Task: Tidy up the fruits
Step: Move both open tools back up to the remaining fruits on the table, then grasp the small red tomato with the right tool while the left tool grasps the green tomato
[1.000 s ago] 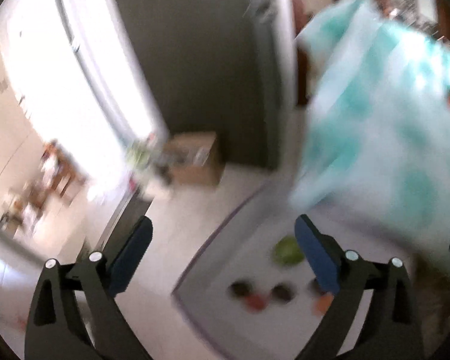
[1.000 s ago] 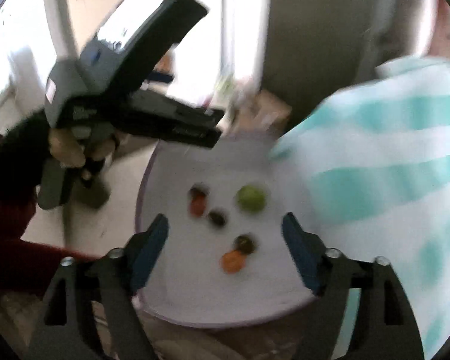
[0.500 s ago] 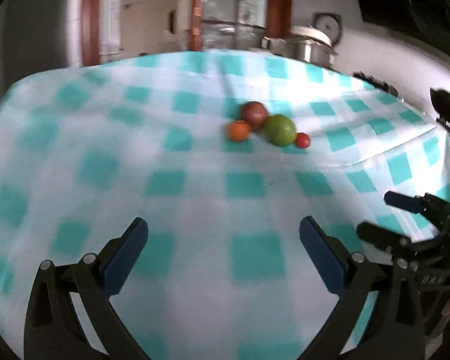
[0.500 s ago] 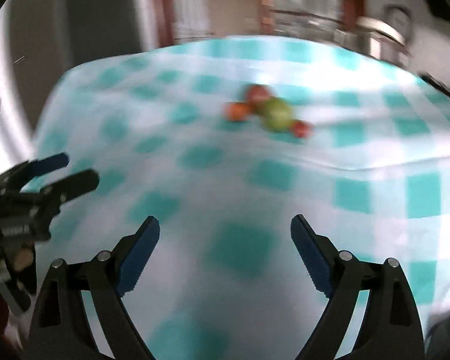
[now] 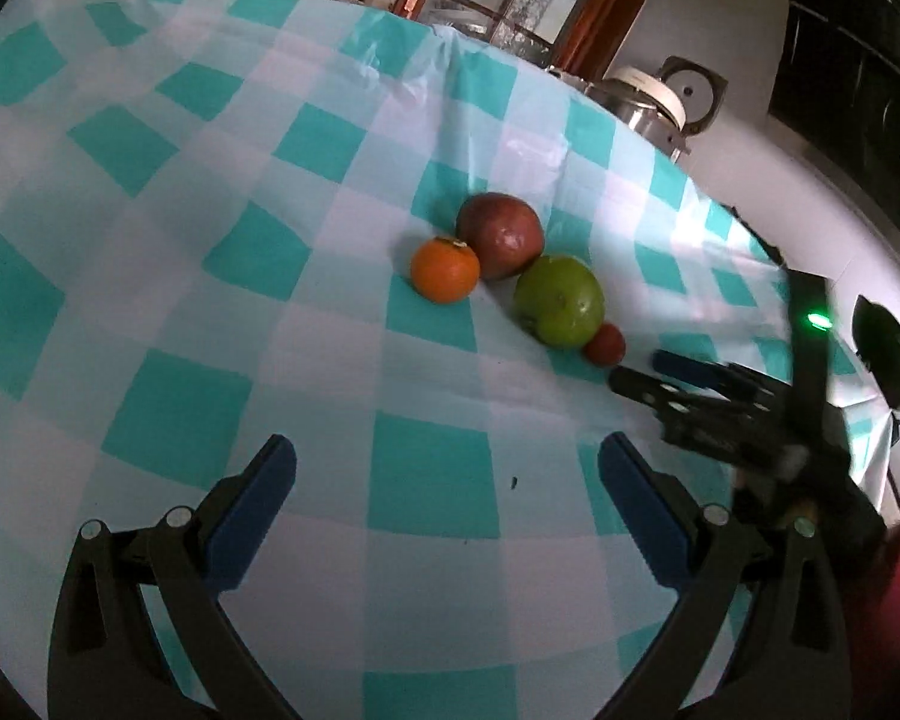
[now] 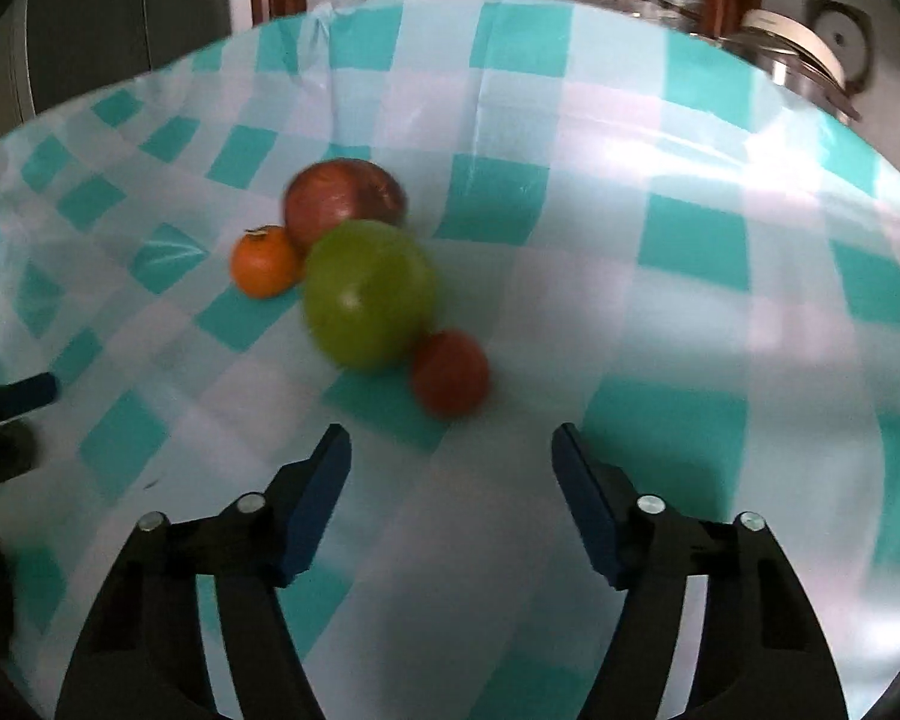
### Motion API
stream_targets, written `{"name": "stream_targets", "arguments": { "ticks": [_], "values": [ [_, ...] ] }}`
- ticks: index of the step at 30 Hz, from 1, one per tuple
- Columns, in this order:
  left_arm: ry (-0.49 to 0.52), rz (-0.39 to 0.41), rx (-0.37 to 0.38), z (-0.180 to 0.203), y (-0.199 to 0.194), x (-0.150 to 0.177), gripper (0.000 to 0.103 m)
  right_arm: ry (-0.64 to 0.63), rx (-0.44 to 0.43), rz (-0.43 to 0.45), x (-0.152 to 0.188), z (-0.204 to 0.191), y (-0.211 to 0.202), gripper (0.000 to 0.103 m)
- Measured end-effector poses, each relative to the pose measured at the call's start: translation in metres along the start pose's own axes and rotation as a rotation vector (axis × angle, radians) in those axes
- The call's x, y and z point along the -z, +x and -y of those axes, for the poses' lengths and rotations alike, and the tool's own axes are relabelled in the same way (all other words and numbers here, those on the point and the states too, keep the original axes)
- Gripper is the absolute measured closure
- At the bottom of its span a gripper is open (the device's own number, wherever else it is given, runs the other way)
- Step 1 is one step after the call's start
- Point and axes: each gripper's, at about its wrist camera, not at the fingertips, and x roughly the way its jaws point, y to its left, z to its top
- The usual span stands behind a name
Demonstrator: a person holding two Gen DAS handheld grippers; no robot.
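View swung from floor tray to table [image 5: 150, 360] | four fruits clustered mid-cloth: orange [image 5: 444, 269], dark red fruit [image 5: 499, 235], green apple [image 5: 559, 301], small red fruit [image 6: 450, 380] | left tongs [image 5: 447, 483] wide, empty | right tongs [image 6: 450, 468] closing, nothing between, nearest small red fruit | sorting not yet begun

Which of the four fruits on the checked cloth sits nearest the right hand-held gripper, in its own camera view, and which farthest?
1. Small round red fruit, just ahead of the closing, empty right hand-held gripper.
2. Big round green fruit, behind it, leftward.
3. Small orange citrus, farther left.
4. Dark red round fruit, at the back.
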Motion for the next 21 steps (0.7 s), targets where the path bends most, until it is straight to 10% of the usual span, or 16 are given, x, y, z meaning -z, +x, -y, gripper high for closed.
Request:
{"name": "stream_targets", "arguments": {
  "ticks": [8, 11, 21],
  "values": [
    [-0.026, -0.003, 0.014, -0.001, 0.001, -0.001, 0.002, -0.079, -0.052, -0.048, -0.02, 0.001, 0.026, 0.049],
    [-0.036, -0.002, 0.016, -0.002, 0.0, 0.0, 0.002, -0.072, -0.063, -0.041, -0.015, -0.001, 0.021, 0.07],
    [-0.025, -0.019, 0.023, 0.002, 0.002, -0.001, 0.002, 0.17, -0.057, 0.061, 0.041, -0.018, -0.061, 0.072]
  ]
}}
